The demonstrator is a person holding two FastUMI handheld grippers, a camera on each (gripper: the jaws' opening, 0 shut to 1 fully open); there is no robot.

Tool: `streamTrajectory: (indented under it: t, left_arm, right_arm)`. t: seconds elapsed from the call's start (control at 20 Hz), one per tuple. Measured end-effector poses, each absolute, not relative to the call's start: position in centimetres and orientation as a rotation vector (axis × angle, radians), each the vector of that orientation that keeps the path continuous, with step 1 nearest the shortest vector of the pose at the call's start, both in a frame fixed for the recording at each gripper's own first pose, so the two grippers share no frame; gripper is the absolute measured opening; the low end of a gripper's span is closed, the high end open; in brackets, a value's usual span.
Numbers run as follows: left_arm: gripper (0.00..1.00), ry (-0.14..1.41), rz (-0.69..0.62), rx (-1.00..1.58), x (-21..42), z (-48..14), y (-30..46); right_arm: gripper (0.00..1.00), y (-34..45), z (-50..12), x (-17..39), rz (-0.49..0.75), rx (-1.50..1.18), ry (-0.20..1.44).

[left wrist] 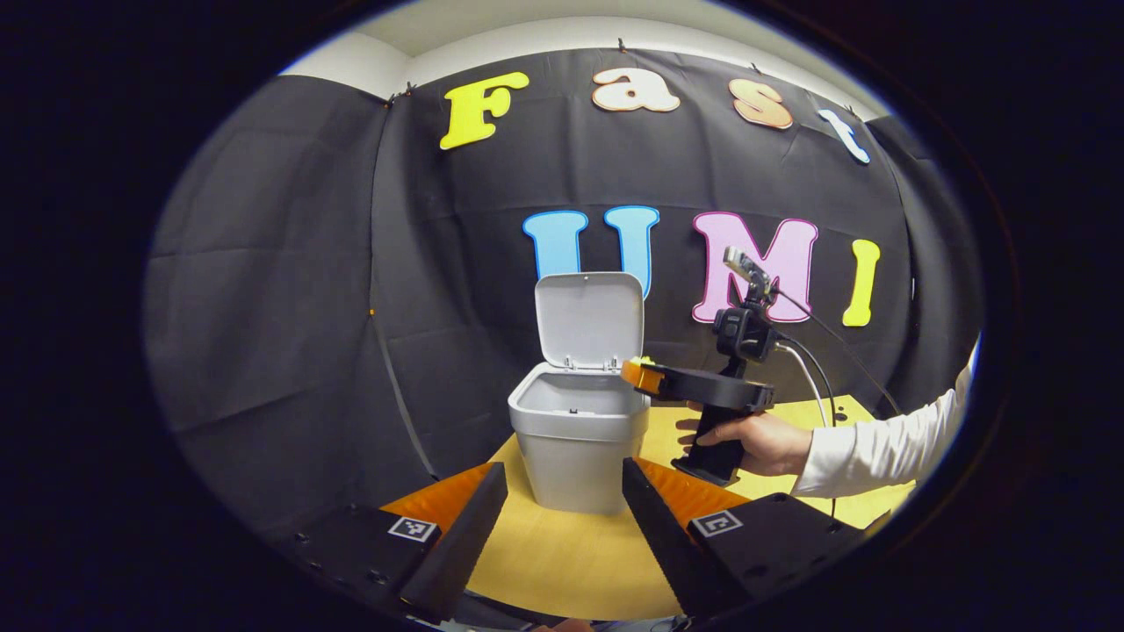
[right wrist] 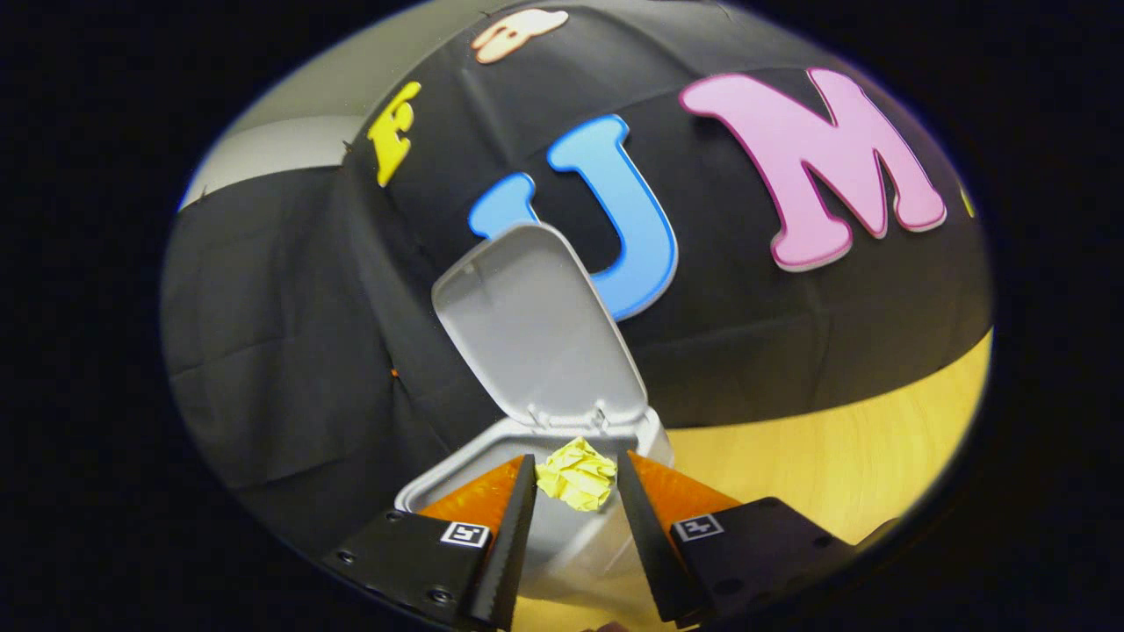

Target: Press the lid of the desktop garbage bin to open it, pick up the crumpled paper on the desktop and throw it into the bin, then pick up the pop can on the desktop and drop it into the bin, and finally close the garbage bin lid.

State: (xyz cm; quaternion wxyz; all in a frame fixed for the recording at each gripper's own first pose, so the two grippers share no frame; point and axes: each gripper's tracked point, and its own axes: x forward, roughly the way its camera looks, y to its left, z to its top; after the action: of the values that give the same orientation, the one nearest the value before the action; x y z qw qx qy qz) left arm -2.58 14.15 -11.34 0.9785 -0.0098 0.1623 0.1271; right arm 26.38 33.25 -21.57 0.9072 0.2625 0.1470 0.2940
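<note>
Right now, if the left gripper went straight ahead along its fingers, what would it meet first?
Most likely the front wall of the grey bin, which stands dead ahead between the left gripper fingers on the wooden table. Nothing lies between them, though depth is hard to judge.

Even, bright light falls from above; the table [left wrist: 562,553] ahead of the tongs [left wrist: 562,527] shines softly. Fisheye bending grows toward the edges. The right gripper view is slightly blurred, its tongs [right wrist: 575,518] sharpest.

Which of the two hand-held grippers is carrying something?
The right hand-held gripper, over the open grey plastic bin: it grips the crumpled yellow paper ball. The left hand-held gripper holds nothing.
</note>
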Motion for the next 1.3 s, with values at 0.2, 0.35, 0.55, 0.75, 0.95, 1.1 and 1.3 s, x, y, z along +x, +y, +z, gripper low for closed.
streamTrajectory:
  t: [0.2,0.35,0.55,0.75,0.95,1.1,1.3]
  left_arm:
    - [0.89,0.338,0.251,-0.012,-2.5,-11.7,14.2]
    - [0.89,0.331,0.258,-0.019,-2.5,-11.6,14.4]
    - [0.89,0.327,0.244,-0.058,-1.6,-12.6,13.6]
    - [0.91,0.299,0.138,-0.136,1.7,-15.4,9.7]
    - [0.92,0.383,0.013,-0.163,5.8,-22.5,4.1]
    - [0.94,0.452,-0.079,-0.255,9.5,-27.1,-0.1]
    - [0.96,0.458,-0.161,-0.185,13.9,-31.1,-2.8]
  right_arm:
    - [0.97,33.4,-20.3,25.8,0.637,0.537,0.237]
    - [0.88,33.2,-21.0,25.7,0.643,0.521,0.266]
    - [0.95,30.5,-19.9,25.1,0.669,0.377,0.192]
    - [0.97,24.3,-18.2,24.4,0.686,0.157,0.112]
    - [0.97,15.8,-16.5,23.6,0.620,0.041,0.058]
    - [0.96,9.5,-15.7,22.9,0.535,0.008,0.057]
    - [0.96,2.8,-16.1,22.1,0.424,0.009,0.095]
